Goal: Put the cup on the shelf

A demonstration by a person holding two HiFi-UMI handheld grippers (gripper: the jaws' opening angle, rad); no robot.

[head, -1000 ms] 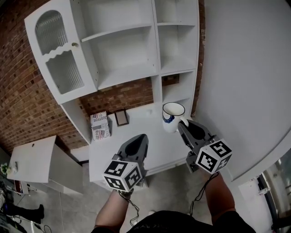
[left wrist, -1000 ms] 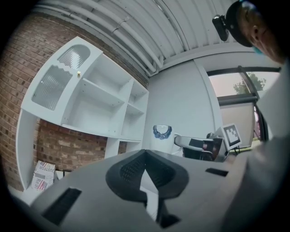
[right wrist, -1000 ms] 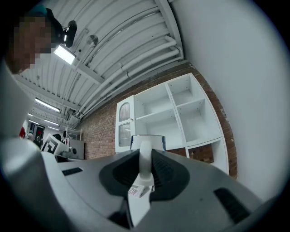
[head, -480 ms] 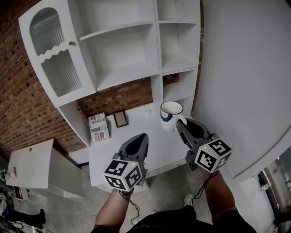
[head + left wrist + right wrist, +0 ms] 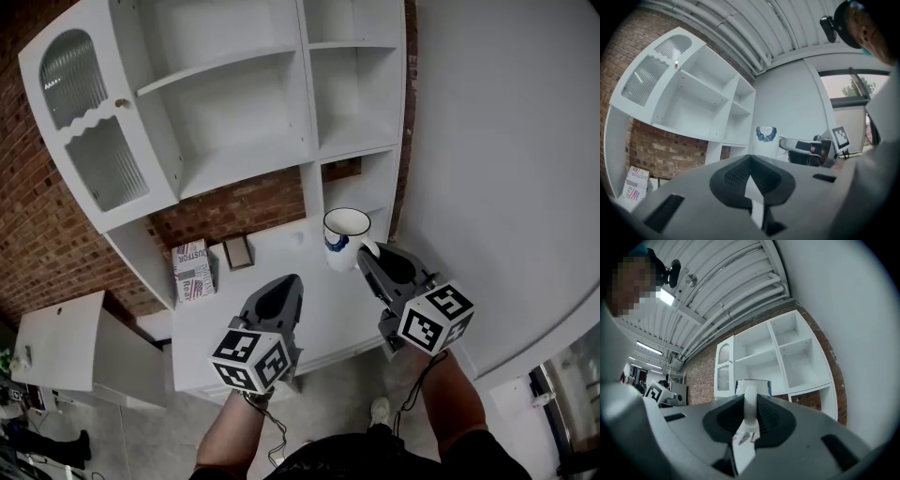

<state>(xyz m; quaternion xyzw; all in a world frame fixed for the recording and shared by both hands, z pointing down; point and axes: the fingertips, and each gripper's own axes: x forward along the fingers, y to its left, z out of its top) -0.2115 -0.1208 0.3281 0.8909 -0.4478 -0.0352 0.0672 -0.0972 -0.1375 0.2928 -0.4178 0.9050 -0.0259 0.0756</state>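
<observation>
A white cup [image 5: 345, 238] with a dark rim and a blue mark hangs above the white counter [image 5: 309, 309], upright. My right gripper [image 5: 369, 257] is shut on its handle [image 5: 750, 405], which shows clamped between the dark pads in the right gripper view, with the cup's rim [image 5: 753, 381] just beyond. The cup [image 5: 766, 134] also shows in the left gripper view, to the right of the shelf unit. My left gripper [image 5: 281, 298] is shut with nothing in it, over the counter left of the cup. The white shelf unit [image 5: 253, 112] stands behind, its compartments bare.
A glass-fronted cabinet door [image 5: 84, 122] stands open at the left. On the counter against the brick wall [image 5: 244, 204] are a printed box [image 5: 191, 267] and a small dark frame [image 5: 237, 251]. A white wall [image 5: 497, 159] closes the right side. A low white cabinet [image 5: 66, 342] is at lower left.
The cup and my right gripper have shifted a little left and up in the head view, towards the shelf unit. The whole scene has slid left as the head turned. The left gripper has kept its place.
</observation>
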